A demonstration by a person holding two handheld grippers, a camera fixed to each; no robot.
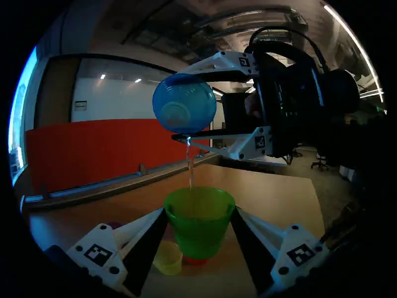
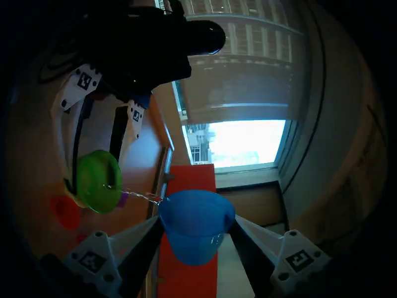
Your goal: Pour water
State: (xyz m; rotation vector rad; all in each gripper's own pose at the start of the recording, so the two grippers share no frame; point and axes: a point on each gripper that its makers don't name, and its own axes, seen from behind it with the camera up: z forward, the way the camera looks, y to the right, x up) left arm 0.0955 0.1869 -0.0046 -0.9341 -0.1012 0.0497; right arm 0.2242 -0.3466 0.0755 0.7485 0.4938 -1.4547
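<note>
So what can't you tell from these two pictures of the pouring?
Water left in the blue cup: left gripper view shows its underside, right gripper view its tinted wall.
Level in the green cup: left gripper view looks at its side, in dim light.
Red thing: left gripper view, mostly behind the green cup.
Purple thing: left gripper view, cut off by a finger of the left gripper.
</note>
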